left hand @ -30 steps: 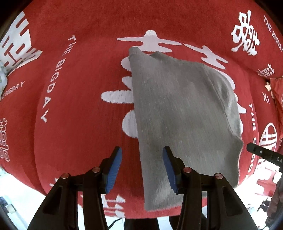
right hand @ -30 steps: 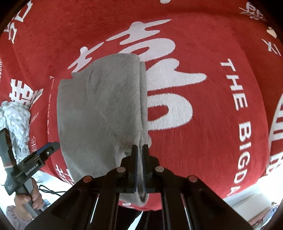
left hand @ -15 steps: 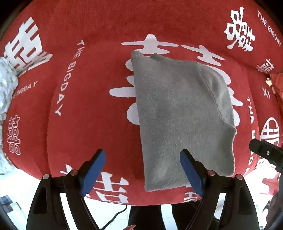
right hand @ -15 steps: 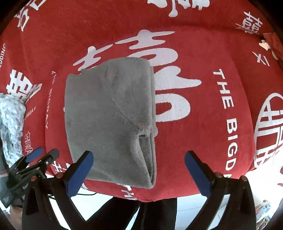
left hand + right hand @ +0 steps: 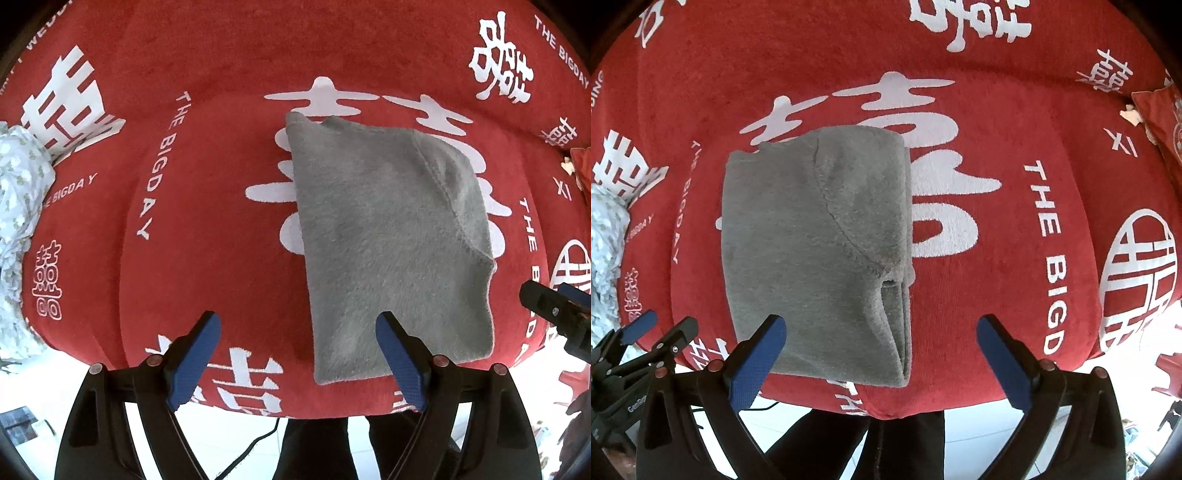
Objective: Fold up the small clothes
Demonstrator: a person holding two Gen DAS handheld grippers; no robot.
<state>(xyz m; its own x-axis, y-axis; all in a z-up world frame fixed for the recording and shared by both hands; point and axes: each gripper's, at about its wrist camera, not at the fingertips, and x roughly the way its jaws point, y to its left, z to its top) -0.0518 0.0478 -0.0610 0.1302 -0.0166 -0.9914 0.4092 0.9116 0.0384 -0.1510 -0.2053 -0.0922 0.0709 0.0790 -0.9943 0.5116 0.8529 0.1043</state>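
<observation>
While the folded grey fleece garment (image 5: 816, 251) lies on the red printed cover (image 5: 221, 206), both the left gripper (image 5: 297, 356) and right gripper (image 5: 881, 354) hover released, their blue pads partly masking its near edge

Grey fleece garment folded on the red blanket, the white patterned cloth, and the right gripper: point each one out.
Grey fleece garment (image 5: 812, 251): right wrist view, middle of its top layer.
White patterned cloth (image 5: 18, 206): left wrist view, bunched part at the left edge.
Right gripper (image 5: 881, 354): right wrist view, midway between its open blue fingertips.

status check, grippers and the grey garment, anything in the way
Left gripper open, empty. Right gripper open, empty. Grey garment folded flat on red cover, released. Nothing in the way.
</observation>
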